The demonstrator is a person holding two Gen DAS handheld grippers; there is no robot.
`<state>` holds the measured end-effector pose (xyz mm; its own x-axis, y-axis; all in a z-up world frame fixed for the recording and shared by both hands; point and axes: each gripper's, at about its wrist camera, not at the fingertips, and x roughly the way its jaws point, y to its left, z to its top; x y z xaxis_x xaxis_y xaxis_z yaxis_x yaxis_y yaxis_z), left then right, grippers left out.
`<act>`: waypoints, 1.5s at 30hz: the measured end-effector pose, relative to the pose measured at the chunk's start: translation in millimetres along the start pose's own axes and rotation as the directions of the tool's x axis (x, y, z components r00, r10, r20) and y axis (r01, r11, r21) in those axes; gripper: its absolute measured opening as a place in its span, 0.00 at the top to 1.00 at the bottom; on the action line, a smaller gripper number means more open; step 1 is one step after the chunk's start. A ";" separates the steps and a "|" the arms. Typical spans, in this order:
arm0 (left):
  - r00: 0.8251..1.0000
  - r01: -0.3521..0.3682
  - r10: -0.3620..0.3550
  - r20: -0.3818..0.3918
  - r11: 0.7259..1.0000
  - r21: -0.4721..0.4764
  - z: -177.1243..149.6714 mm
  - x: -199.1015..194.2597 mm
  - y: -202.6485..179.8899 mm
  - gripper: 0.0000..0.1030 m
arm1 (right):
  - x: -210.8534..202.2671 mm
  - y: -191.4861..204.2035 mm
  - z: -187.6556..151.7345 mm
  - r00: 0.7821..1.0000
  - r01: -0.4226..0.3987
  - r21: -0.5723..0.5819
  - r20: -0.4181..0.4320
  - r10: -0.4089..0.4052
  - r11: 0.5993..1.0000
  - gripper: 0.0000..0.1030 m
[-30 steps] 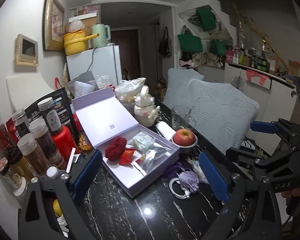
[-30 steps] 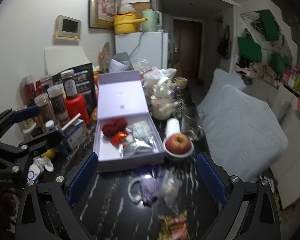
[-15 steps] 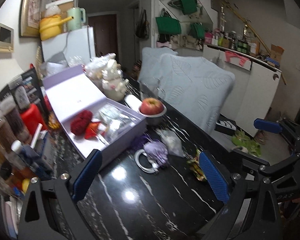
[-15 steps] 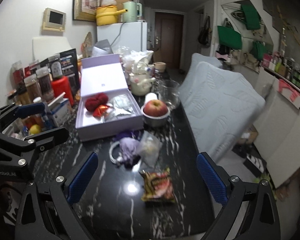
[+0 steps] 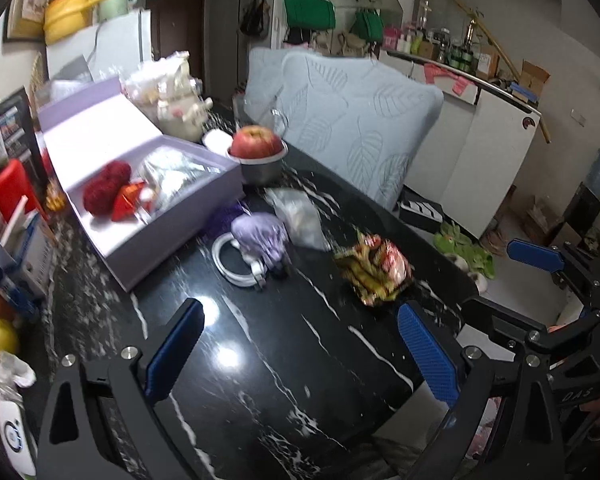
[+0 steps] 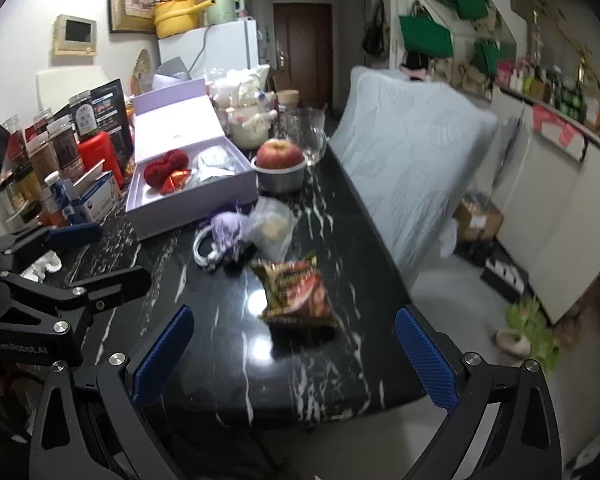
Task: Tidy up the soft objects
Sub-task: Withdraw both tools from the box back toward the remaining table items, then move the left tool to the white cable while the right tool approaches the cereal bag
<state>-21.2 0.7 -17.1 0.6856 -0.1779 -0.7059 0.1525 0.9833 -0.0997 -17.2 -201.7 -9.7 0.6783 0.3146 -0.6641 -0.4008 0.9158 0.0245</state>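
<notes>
An open lilac box [image 5: 168, 216] [image 6: 188, 204] on the black marble table holds a red knitted ball [image 5: 104, 190] [image 6: 165, 166], a red packet and clear bags. In front of it lie a lilac soft pouch [image 5: 260, 234] [image 6: 230, 228] on a white cable coil, a clear plastic bag [image 5: 298, 216] [image 6: 270, 224] and a crinkly snack packet [image 5: 374, 270] [image 6: 296, 288]. My left gripper [image 5: 300, 350] is open and empty above the table's near part. My right gripper [image 6: 296, 350] is open and empty, near the snack packet.
An apple in a metal bowl [image 5: 258, 152] [image 6: 280, 164] stands beside the box, with a glass jug [image 6: 306, 132] and a teapot behind. Jars, a red container [image 6: 100, 156] and clutter line the left wall. A pale blue cushioned chair [image 6: 408, 152] stands along the table's right edge.
Both grippers have pulled back from the box toward the table's near end and turned right. The snack packet has come into both views. Both stay open and empty.
</notes>
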 end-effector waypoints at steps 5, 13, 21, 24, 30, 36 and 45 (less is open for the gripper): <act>0.999 0.026 -0.026 -0.040 1.000 -0.012 -12.4 15.0 1.4 0.04 | 8.0 -7.6 -18.4 1.000 0.005 0.029 -0.028 -0.004 1.000 0.01; 0.994 0.048 -0.051 -0.099 0.998 -0.037 -25.6 39.5 5.2 0.04 | 25.8 -17.0 -45.6 0.997 -0.011 0.079 -0.081 0.017 0.997 0.01; 0.993 0.013 -0.020 -0.118 0.998 -0.065 -20.1 62.6 20.7 0.04 | 52.6 -15.4 -52.0 0.991 -0.057 0.083 -0.116 0.067 0.995 0.01; 0.992 -0.006 -0.003 -0.125 0.998 -0.070 -14.7 72.9 28.9 0.04 | 63.0 -16.2 -48.6 0.990 -0.067 0.079 -0.118 0.076 0.995 0.01; 0.988 -0.067 0.059 -0.141 0.996 -0.054 -1.8 94.8 46.7 0.04 | 85.2 -17.8 -38.7 0.988 -0.082 0.071 -0.123 0.090 0.994 0.01; 0.986 -0.075 0.067 -0.153 0.996 -0.048 11.1 113.8 63.4 0.04 | 103.4 -19.9 -29.1 0.987 -0.087 0.064 -0.126 0.095 0.994 0.01; 0.985 -0.010 0.009 -0.171 1.000 -0.005 30.1 142.0 77.1 0.04 | 120.8 -23.9 -18.9 0.984 -0.105 0.086 -0.137 0.116 0.991 0.01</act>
<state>109.3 50.0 -103.9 0.5550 -0.1596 -0.8164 0.1423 0.9852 -0.0958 62.7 -190.2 -104.6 0.5365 0.3817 -0.7526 -0.4154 0.8958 0.1581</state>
